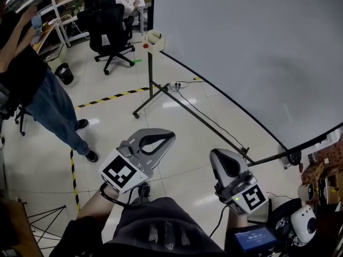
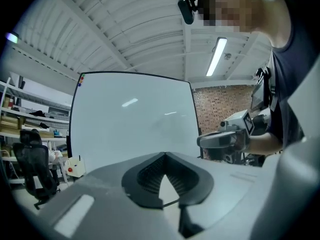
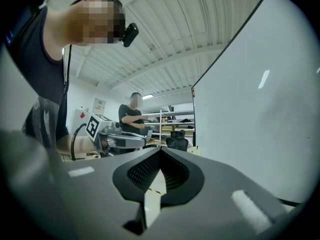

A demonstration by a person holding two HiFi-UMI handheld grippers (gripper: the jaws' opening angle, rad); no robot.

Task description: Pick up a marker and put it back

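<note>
Stepping closer comes first: fingers of the left gripper (image 1: 170, 136) and right gripper (image 1: 218, 157) are clenched on nothing. No marker shows clearly; likely it sits in the small box (image 1: 154, 39) at 12 o'clock.

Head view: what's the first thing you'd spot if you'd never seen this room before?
The huge whiteboard fills the upper right, standing on a metal frame. Low in front of it, the left gripper and the right gripper are held side by side, each with its jaws shut and nothing between them. A person in jeans stands at the left edge, near a black office chair.
</note>
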